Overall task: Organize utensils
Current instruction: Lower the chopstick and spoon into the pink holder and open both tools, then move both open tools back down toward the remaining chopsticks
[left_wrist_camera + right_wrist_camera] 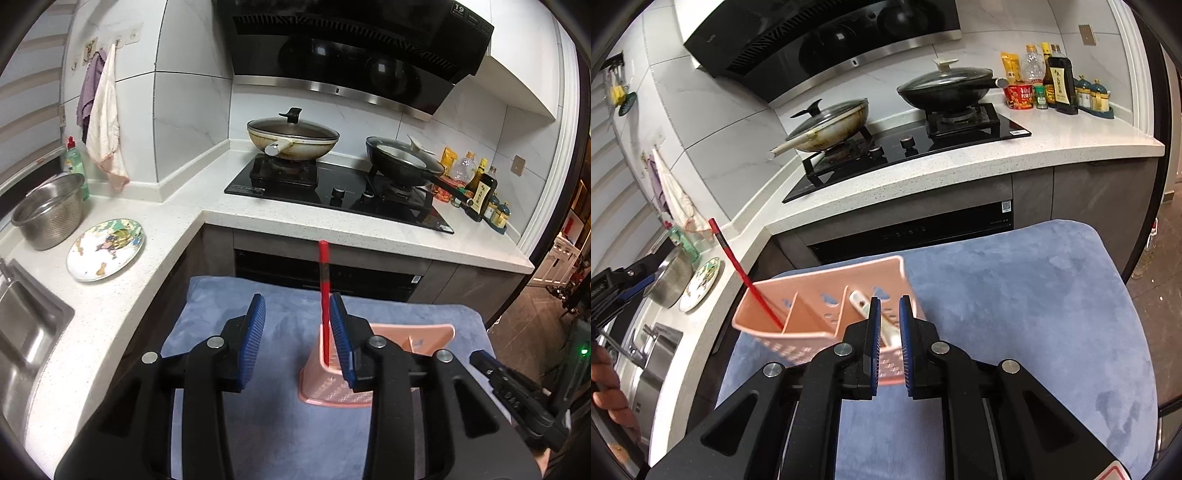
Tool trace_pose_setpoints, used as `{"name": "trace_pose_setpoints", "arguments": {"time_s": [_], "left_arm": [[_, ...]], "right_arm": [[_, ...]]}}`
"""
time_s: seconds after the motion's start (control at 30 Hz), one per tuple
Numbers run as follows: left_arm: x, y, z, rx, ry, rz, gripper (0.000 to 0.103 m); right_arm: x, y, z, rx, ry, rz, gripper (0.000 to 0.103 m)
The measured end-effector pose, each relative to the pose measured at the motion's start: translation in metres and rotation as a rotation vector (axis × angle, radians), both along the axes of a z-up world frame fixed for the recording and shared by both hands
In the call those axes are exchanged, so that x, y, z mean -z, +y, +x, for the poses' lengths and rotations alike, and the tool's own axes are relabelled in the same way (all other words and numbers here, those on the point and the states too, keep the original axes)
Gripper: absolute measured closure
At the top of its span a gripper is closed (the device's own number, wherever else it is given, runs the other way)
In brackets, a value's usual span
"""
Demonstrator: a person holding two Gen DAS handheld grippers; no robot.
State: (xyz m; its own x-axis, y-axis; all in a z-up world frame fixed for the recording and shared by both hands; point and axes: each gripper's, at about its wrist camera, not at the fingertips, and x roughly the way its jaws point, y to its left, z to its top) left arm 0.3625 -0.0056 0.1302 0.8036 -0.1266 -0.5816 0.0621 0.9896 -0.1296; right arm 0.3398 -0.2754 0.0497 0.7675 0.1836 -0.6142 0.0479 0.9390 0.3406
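Note:
A pink plastic utensil caddy [406,339] with three compartments stands on a blue towel [288,413]. A red chopstick [324,291] stands upright in its left end compartment; it also shows in the right wrist view [753,288]. My left gripper [297,314] is open and empty, its right finger just beside the chopstick. In the right wrist view the caddy [798,295] looks tilted and blurred. My right gripper [889,306] is nearly closed around the handle of a white spoon [862,301] that lies in the caddy's right compartment.
A white counter [155,236] wraps around with a sink [22,325], a steel colander [51,210], a patterned plate [107,247], a stove [332,192] with two lidded pans and bottles [480,192] at the right. A range hood hangs above.

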Motion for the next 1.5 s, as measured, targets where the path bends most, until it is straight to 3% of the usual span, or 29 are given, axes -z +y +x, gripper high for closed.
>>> {"name": "trace_pose_setpoints", "arguments": {"time_s": [0.1, 0.2, 0.3, 0.47, 1.0, 1.23, 1.5], "left_arm": [[0.002, 0.006, -0.017, 0.000, 0.002, 0.006, 0.068], [0.008, 0.014, -0.038, -0.009, 0.009, 0.011, 0.060], [0.014, 0.022, -0.060, -0.018, 0.018, 0.024, 0.059], [0.035, 0.044, -0.105, -0.038, 0.057, 0.026, 0.059], [0.106, 0.072, -0.229, -0.030, 0.186, 0.045, 0.059], [0.136, 0.064, -0.262, -0.005, 0.244, 0.039, 0.056], [0.174, 0.062, -0.279, -0.007, 0.331, 0.031, 0.055]], "right_arm": [[-0.005, 0.005, -0.023, -0.015, -0.009, -0.006, 0.091], [-0.009, 0.010, -0.048, -0.027, -0.013, -0.018, 0.090], [-0.010, 0.013, -0.075, -0.032, -0.019, -0.029, 0.081], [-0.005, 0.020, -0.127, -0.020, -0.009, -0.044, 0.079], [0.060, 0.039, -0.277, 0.010, 0.133, -0.126, 0.078], [0.094, 0.060, -0.310, -0.027, 0.203, -0.184, 0.078], [0.129, 0.066, -0.319, -0.036, 0.277, -0.155, 0.078]]}}
